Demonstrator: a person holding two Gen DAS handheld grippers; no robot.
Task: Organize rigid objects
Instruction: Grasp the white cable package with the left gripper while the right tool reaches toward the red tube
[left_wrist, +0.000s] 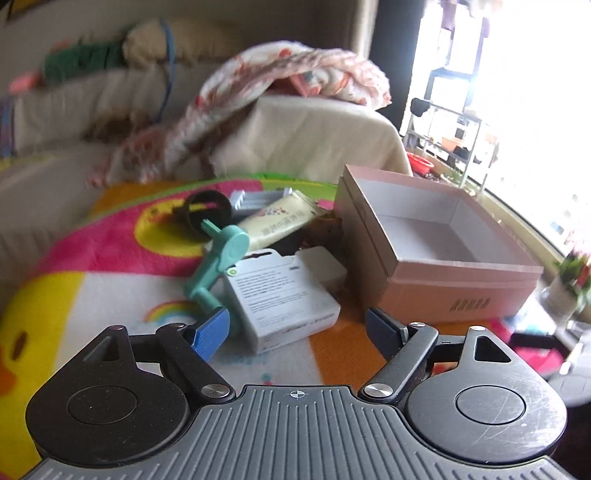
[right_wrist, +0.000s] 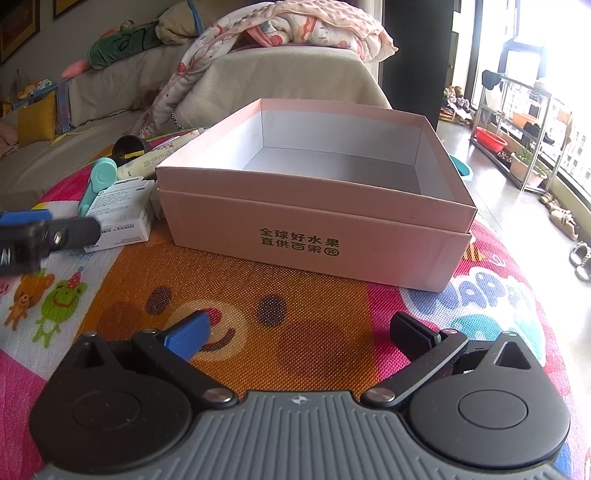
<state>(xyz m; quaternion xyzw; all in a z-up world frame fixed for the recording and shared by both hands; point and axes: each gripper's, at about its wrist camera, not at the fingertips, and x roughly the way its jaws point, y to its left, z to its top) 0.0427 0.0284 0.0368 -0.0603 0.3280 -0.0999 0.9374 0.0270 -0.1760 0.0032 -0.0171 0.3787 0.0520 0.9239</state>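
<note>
Left tongs (left_wrist: 297, 328) spread wide, holding nothing, low over the mat (left_wrist: 110, 291). White box (left_wrist: 280, 295) lies just ahead between the fingers, not touched. Teal tool (left_wrist: 218, 258) leans against its left side; cream tube (left_wrist: 273, 218) and a black ring (left_wrist: 208, 210) lie behind, blurred. Pink box (left_wrist: 436, 251) sits to the right of the pile, open top, white inside, nothing in it.

Right tongs (right_wrist: 301, 334) also spread, gripping nothing, over the mat's orange patch, facing the pink box (right_wrist: 314, 236) with dark print on its near wall. Left tongs (right_wrist: 48, 230) enter at left beside the white box (right_wrist: 122, 214). Sofa (right_wrist: 288, 77) with blanket (right_wrist: 295, 26) behind.
</note>
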